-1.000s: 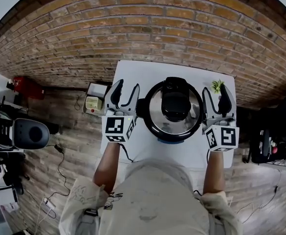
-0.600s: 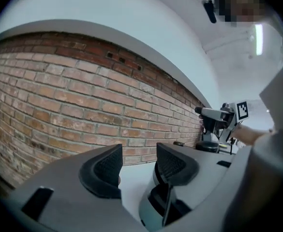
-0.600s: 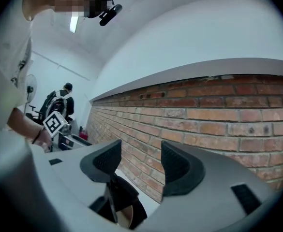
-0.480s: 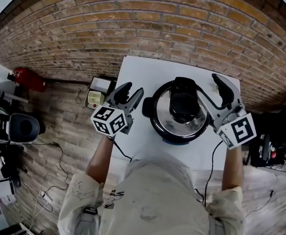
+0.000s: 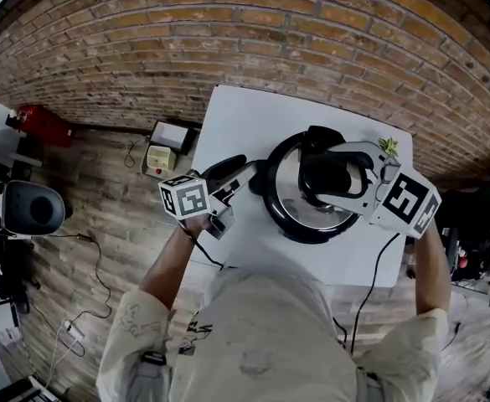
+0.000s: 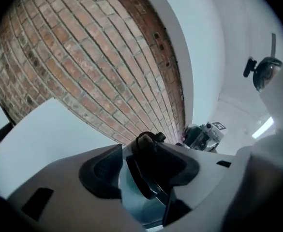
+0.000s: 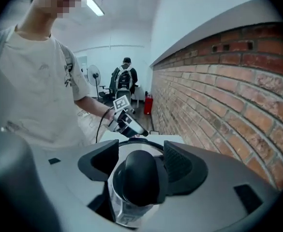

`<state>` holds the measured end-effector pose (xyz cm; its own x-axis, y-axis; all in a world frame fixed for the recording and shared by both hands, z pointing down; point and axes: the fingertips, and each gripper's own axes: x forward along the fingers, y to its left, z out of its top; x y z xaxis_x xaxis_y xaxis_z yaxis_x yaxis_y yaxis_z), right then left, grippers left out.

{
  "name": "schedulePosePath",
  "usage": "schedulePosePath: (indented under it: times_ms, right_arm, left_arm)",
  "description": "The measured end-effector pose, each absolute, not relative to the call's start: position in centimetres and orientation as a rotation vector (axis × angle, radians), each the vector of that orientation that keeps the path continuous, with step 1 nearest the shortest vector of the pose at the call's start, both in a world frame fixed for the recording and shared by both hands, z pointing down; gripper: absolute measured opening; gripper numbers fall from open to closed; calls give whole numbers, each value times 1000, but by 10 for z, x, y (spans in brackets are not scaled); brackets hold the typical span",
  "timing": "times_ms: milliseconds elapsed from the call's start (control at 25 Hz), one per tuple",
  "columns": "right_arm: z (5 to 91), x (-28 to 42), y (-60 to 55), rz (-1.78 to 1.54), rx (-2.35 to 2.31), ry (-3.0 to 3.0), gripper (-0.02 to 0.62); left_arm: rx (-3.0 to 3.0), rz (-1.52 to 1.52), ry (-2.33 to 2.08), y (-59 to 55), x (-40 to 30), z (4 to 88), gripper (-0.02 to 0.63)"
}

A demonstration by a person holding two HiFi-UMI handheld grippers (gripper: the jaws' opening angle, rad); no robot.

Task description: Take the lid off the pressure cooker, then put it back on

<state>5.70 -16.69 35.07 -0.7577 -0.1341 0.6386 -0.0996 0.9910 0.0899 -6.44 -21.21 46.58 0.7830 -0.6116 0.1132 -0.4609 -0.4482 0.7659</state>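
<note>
- Pressure cooker (image 5: 310, 227): we see it standing on the white table (image 5: 253, 115), close to the brick wall (image 5: 228, 40), with its steel lid (image 5: 288, 195) on top.
- We find the right gripper (image 5: 322, 172) reaching in over the lid from the right. Its 2 jaws are spread wide and straddle the black lid handle (image 7: 140, 175). In the right gripper view, a gap shows on one side of the handle.
- We see the left gripper (image 5: 243, 170) at the cooker's left edge, its 2 jaws also apart. The cooker's black side handle (image 6: 153, 161) sits between them, and we cannot tell whether they touch it.
</note>
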Motion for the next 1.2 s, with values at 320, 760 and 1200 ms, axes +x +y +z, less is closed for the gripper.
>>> schedulePosePath:
  times_ms: [320, 760, 1200]
  right_arm:
    - [402, 75, -162, -41, 20, -2096, 325]
    - [432, 76, -161, 78, -94, -1851, 304]
    - [432, 76, -160, 106, -76, -1852, 297]
  left_arm:
    - [1937, -359, -637, -201, -47, 483, 224]
    - [1687, -633, -610, -202, -35, 490, 120]
    - [1642, -676, -639, -201, -36, 487, 86]
